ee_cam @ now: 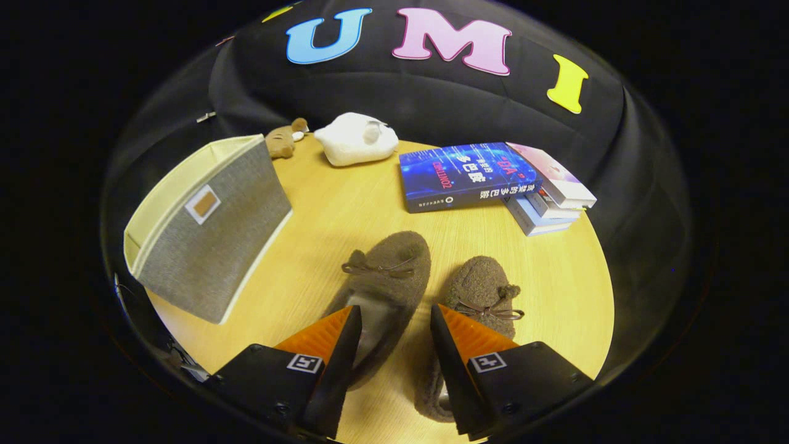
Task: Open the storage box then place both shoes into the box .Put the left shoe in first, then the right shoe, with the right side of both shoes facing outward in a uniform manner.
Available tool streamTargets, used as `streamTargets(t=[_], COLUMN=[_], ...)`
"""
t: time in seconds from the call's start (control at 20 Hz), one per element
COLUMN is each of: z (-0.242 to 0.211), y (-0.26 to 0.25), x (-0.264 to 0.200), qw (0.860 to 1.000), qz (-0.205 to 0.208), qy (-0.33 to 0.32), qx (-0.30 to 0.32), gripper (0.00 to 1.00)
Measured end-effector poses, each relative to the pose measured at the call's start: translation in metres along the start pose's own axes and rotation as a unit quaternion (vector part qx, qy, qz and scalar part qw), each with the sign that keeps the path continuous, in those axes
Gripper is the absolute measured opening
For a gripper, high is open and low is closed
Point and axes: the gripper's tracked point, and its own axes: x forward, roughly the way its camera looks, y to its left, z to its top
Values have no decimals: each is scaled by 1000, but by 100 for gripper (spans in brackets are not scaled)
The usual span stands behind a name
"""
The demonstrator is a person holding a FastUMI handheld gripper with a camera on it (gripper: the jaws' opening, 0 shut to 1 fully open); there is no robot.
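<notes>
Two fuzzy brown slippers with small bows lie side by side on the round wooden table point(345, 203), toes pointing away from me. The left slipper point(391, 277) has its heel between my fingers; the right slipper point(484, 287) lies partly under the right finger. My gripper point(394, 317) hovers open over the heels, with a gap between the fingers and nothing pressed. A grey fabric storage box point(212, 231) with a cream rim stands to the left of the shoes, its open top turned away to the left.
A blue book point(465, 176) and a stack of books point(548, 191) lie beyond the shoes on the right. A white plush toy point(357, 139) and a small brown plush point(282, 140) sit at the table's far edge, behind the box.
</notes>
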Motion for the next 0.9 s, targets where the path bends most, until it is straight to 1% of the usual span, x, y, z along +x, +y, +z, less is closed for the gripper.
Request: streamTargets(t=[0.1,0.2,0.35,0.4,0.45,0.55,0.6,0.7,0.9], z=[-4,-4,1,0,0,-1,-1,0,11], y=[-7,-7,-9,-11,-15,-21,-19,-19,-23], x=[15,29,44,47,48,50,50,46,29], qw=[1000,1000,999,999,998,997,997,996,994], qz=[-18,-25,-39,-49,-59,-76,-71,-66,-62], qy=[7,10,8,13,16,16,15,16,-1], qx=[-5,2,12,12,13,20,30,54,86], gripper=[67,62,51,49,38,19,10,6,5])
